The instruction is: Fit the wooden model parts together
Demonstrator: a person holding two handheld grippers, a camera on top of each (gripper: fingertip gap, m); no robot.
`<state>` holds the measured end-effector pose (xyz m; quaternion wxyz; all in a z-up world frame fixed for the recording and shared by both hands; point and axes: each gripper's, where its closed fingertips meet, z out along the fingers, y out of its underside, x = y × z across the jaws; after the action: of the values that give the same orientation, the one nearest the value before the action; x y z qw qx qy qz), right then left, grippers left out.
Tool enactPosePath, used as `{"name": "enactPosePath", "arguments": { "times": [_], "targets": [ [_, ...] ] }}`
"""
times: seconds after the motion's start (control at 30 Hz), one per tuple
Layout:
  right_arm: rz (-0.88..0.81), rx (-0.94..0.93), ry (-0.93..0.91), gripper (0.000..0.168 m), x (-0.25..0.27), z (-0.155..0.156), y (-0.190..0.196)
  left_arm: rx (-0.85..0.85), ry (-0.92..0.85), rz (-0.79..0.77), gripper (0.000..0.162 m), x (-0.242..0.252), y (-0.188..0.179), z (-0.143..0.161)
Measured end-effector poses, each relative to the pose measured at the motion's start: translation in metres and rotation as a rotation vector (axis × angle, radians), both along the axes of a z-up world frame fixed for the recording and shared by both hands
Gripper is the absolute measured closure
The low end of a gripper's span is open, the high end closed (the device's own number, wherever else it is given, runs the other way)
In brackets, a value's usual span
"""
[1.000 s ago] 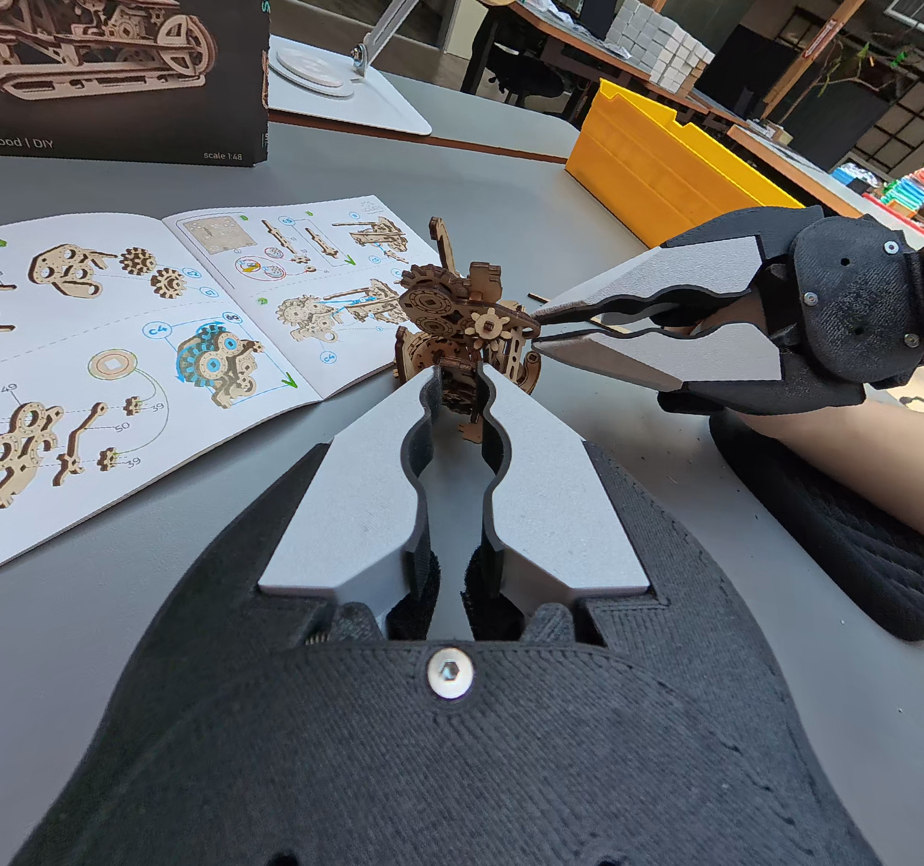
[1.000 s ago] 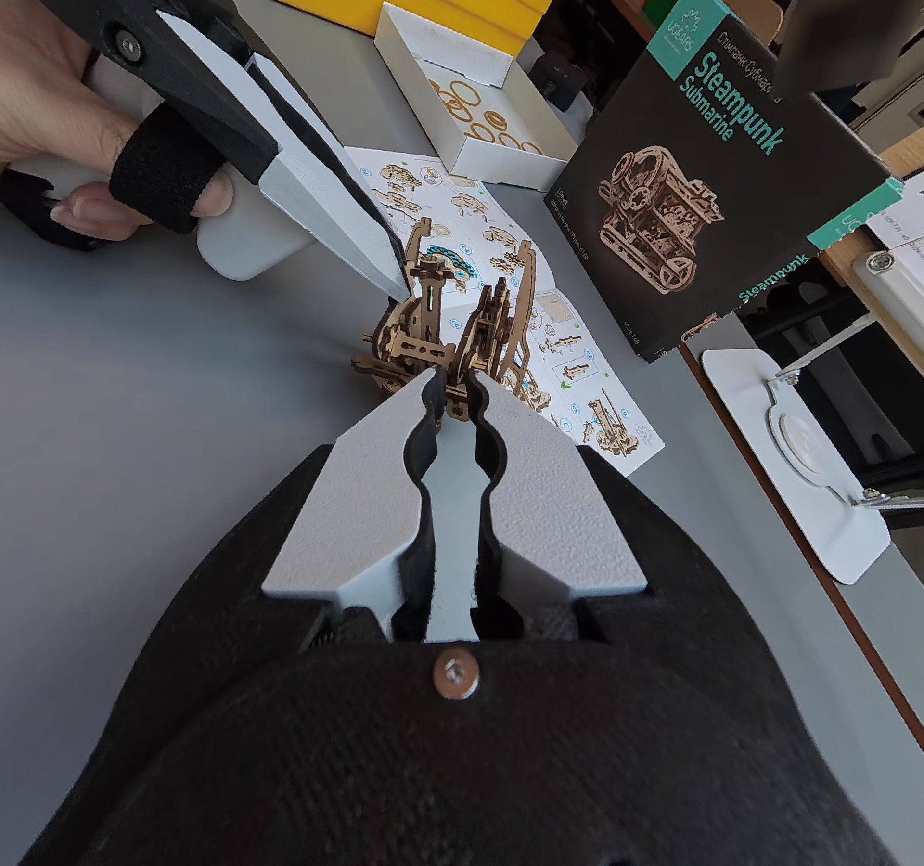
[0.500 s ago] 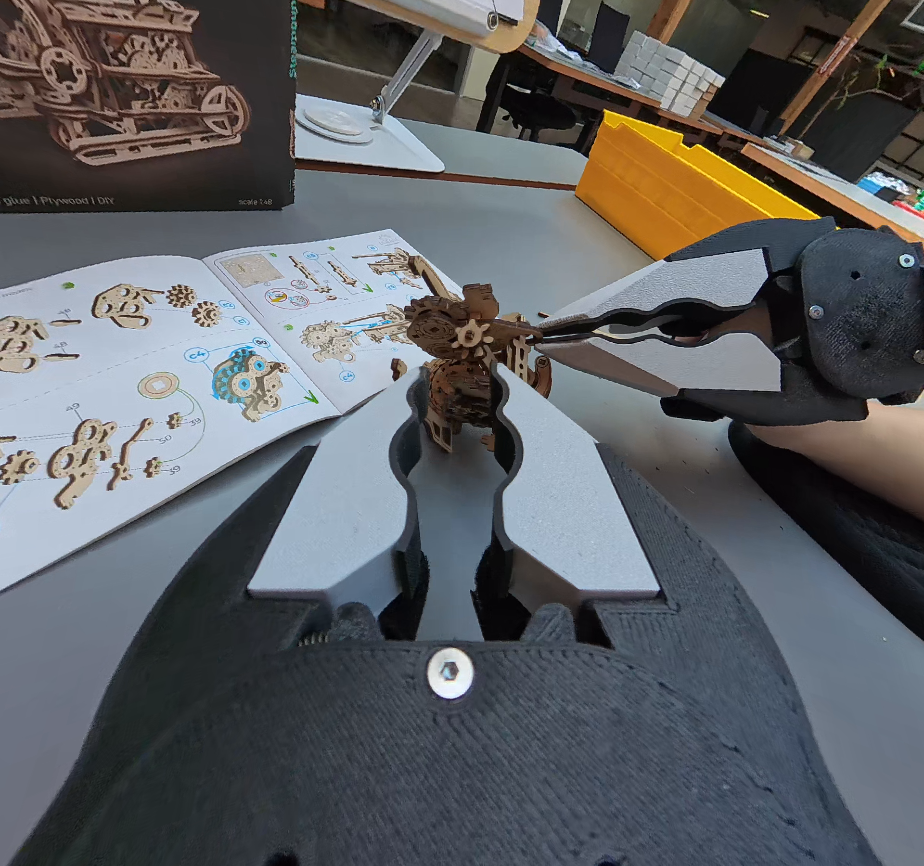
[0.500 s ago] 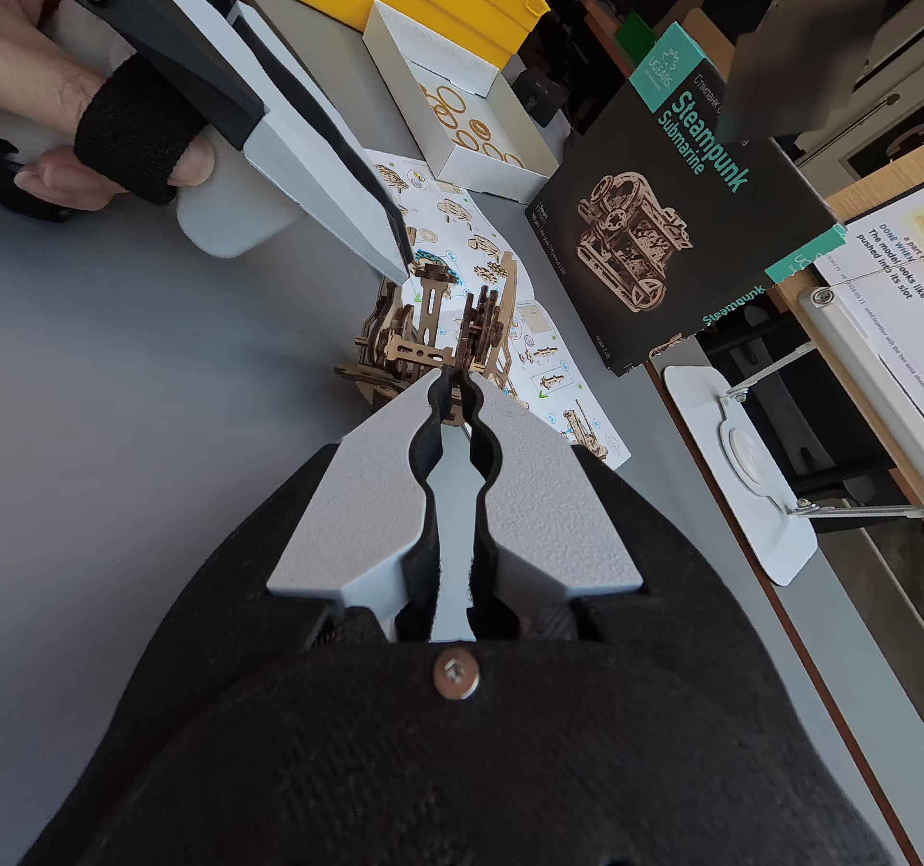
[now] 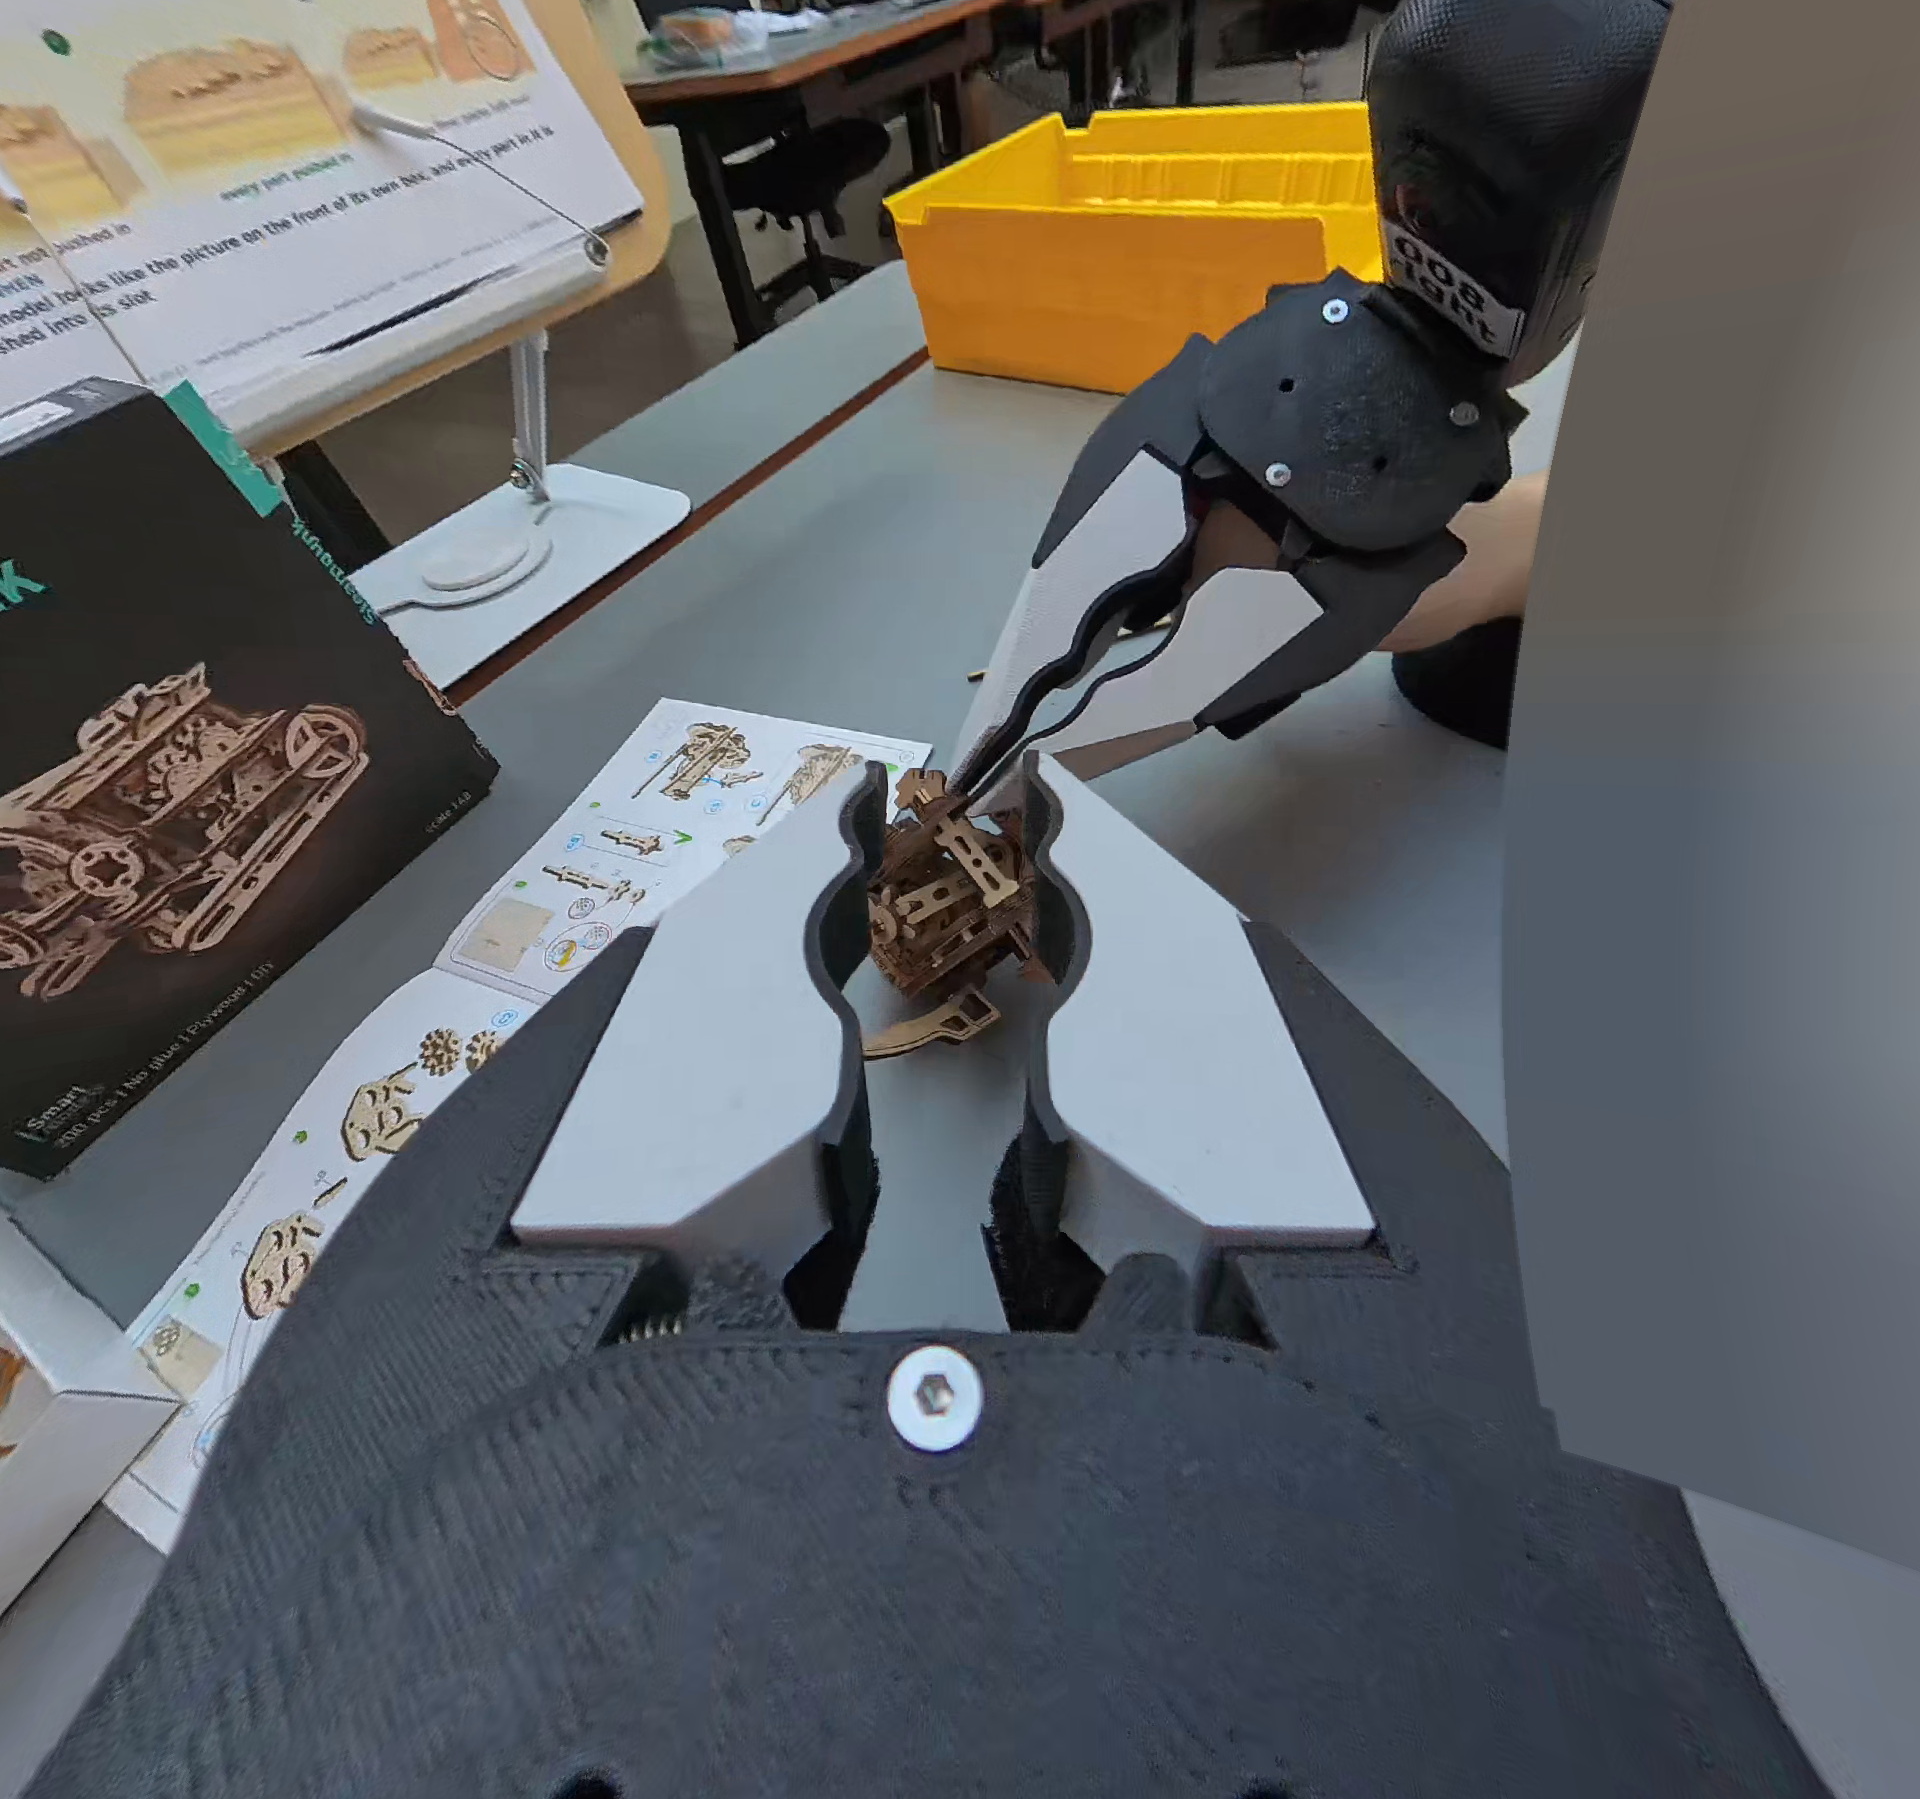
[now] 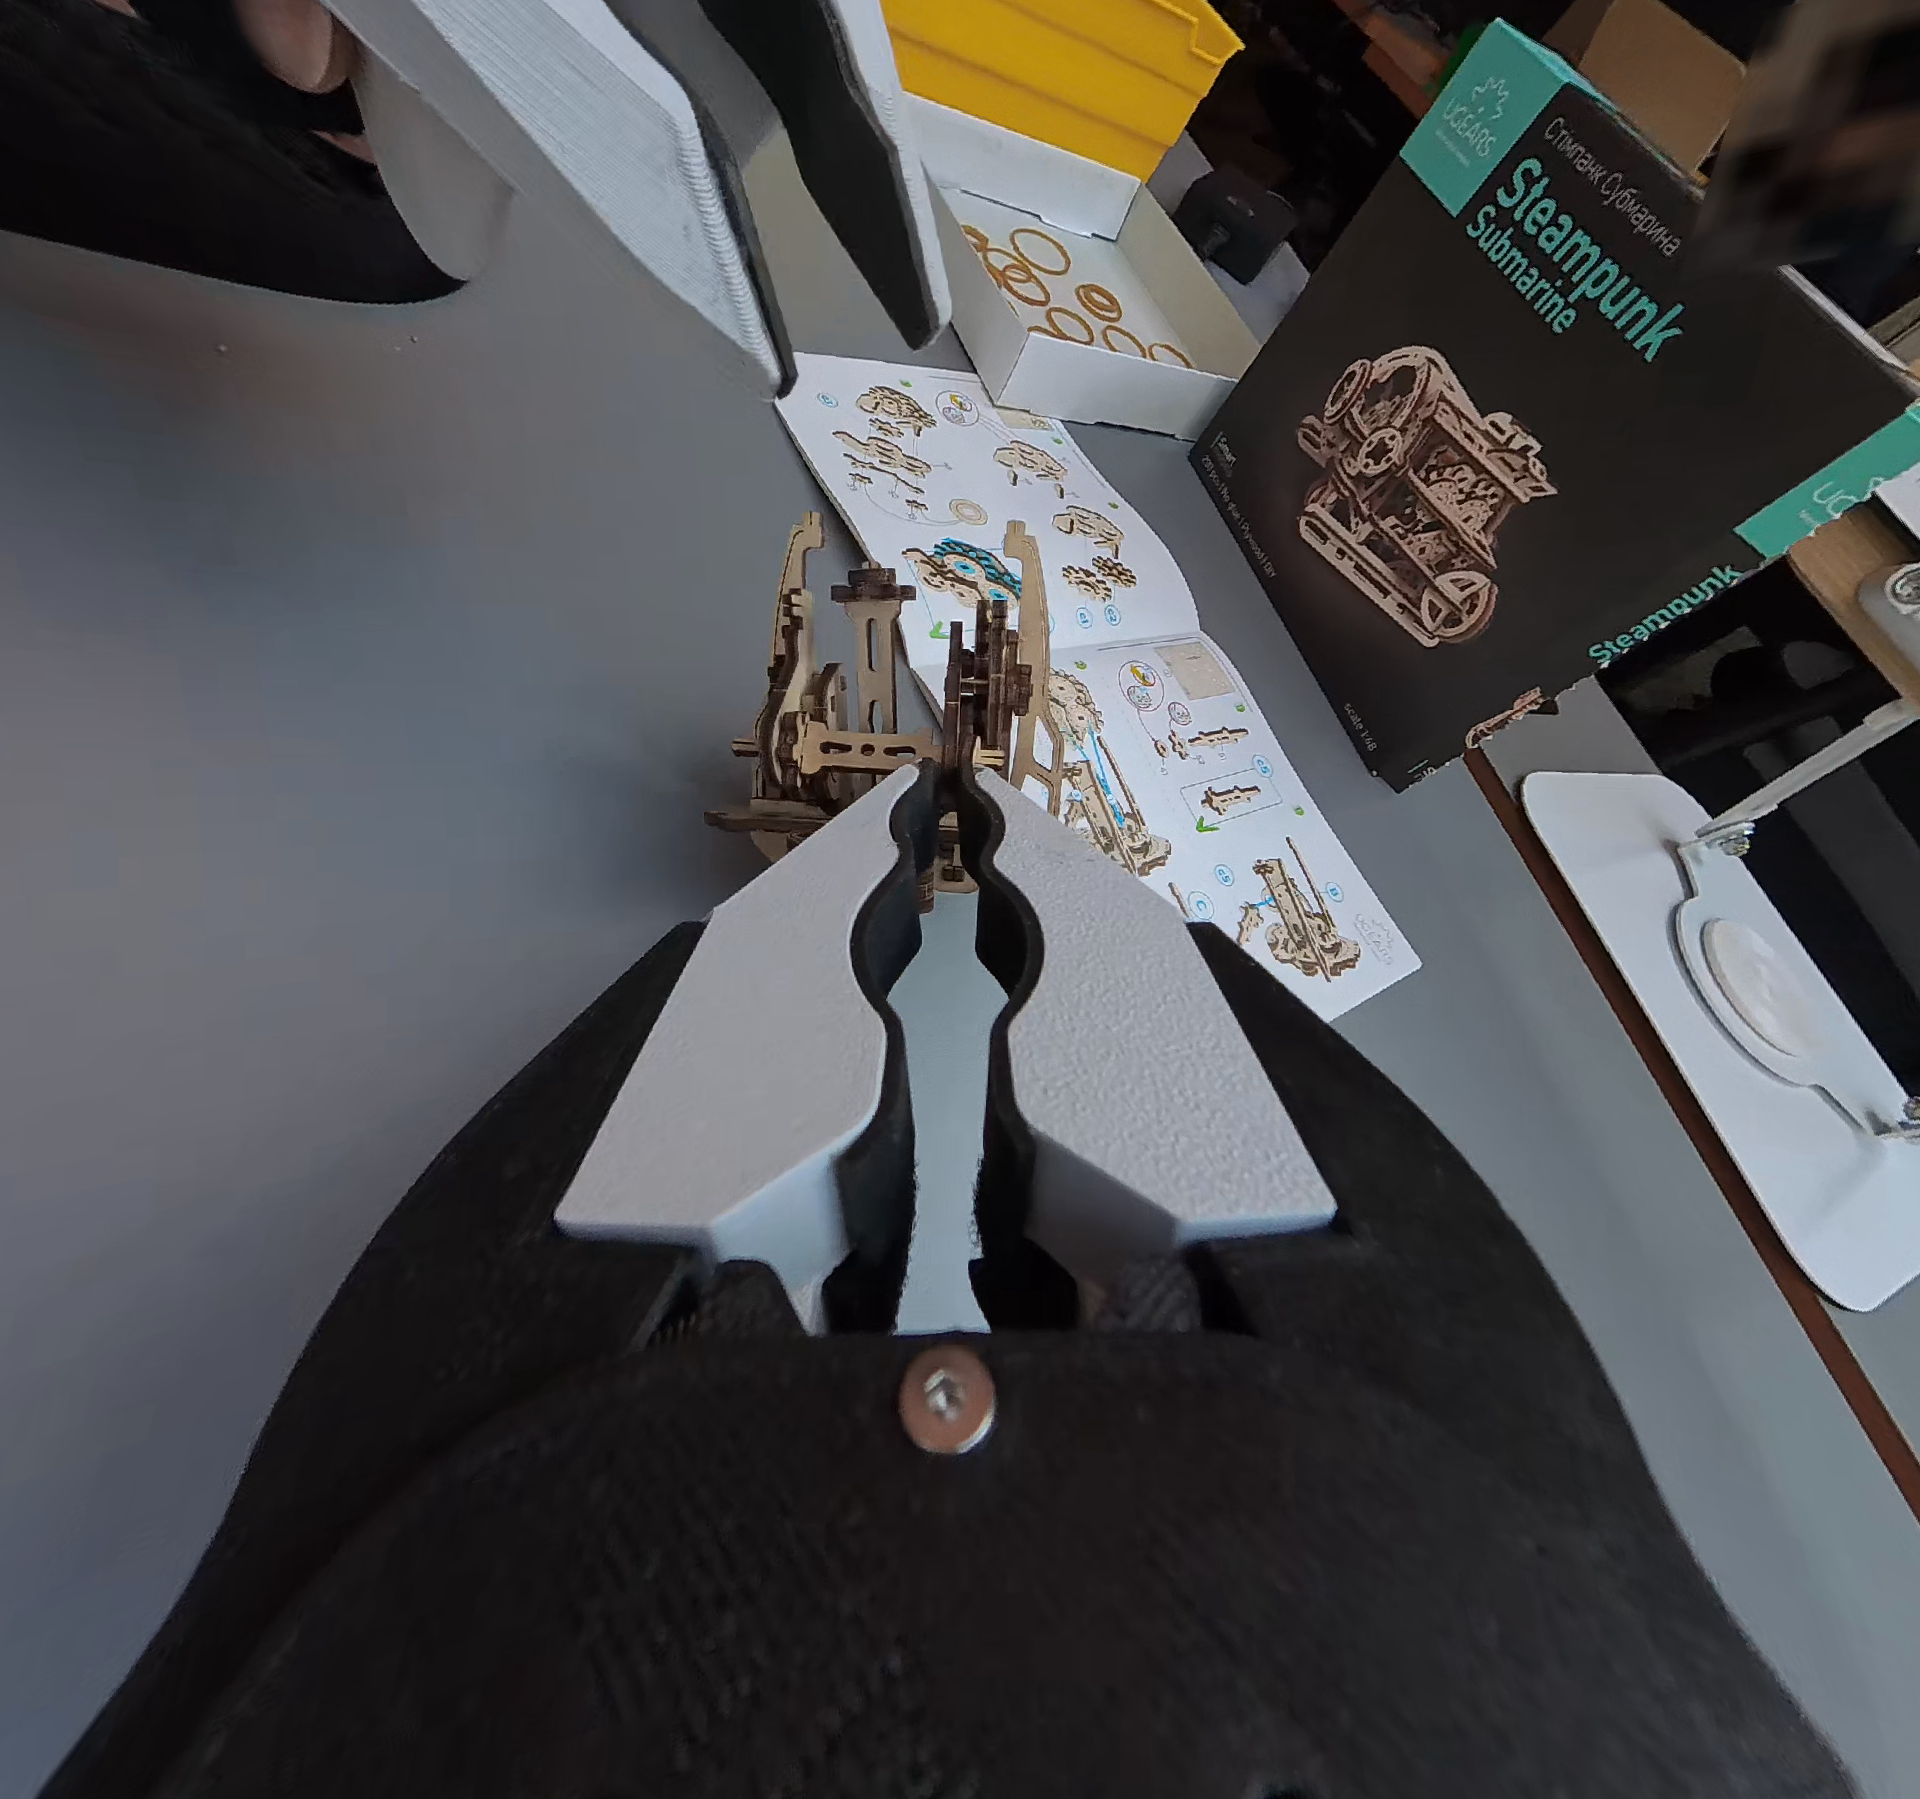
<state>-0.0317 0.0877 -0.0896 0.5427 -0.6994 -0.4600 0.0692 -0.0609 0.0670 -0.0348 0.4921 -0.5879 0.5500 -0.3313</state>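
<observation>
A small wooden model (image 6: 831,710) of gears and curved arms stands on the grey table (image 6: 312,710) beside the open instruction booklet (image 6: 1143,710). My right gripper (image 6: 940,793) is shut on the model's gear stack at its near side. In the left wrist view the right gripper (image 5: 966,778) reaches down from the upper right onto the top of the model (image 5: 940,902). My left gripper (image 5: 948,785) is open and empty, held above the model. In the right wrist view the left gripper (image 6: 847,357) hangs apart from the model, beyond it.
A dark model box (image 5: 187,762) stands at the left behind the booklet (image 5: 665,845). A yellow bin (image 5: 1122,243) sits at the back. A white box (image 6: 1081,315) holds wooden rings. A white stand base (image 6: 1766,1022) lies near the table's right edge.
My left gripper has opened wider, risen and come away from the model. My right gripper has kept its hold on the model and now reaches down more steeply.
</observation>
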Motion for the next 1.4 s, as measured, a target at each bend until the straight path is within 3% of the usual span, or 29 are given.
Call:
{"name": "enactPosePath", "arguments": {
  "times": [0.13,0.33,0.6,1.07,1.17,1.4],
  "targets": [
    [0.045,-0.062,0.039,0.167,0.001,-0.002,-0.004,0.076,0.162,-0.083,0.143,0.007,0.006,-0.012],
    [0.132,-0.182,0.136,0.167,0.001,-0.005,-0.01,-0.066,0.272,-0.301,0.144,0.021,0.006,-0.027],
    [0.154,-0.126,0.105,0.167,-0.001,-0.005,-0.011,-0.005,0.436,-0.418,0.145,0.031,0.007,-0.047],
    [0.169,-0.015,0.027,0.164,-0.012,-0.003,-0.012,0.078,0.406,-0.41,0.157,0.021,0.005,-0.06],
    [0.112,-0.122,0.123,0.149,-0.008,-0.002,-0.011,0.116,0.397,-0.388,0.158,0.019,0.006,-0.059],
    [0.06,-0.457,0.428,0.149,-0.01,0.002,-0.019,0.208,0.343,-0.309,0.161,0.013,0.01,-0.056]
  ]
}}
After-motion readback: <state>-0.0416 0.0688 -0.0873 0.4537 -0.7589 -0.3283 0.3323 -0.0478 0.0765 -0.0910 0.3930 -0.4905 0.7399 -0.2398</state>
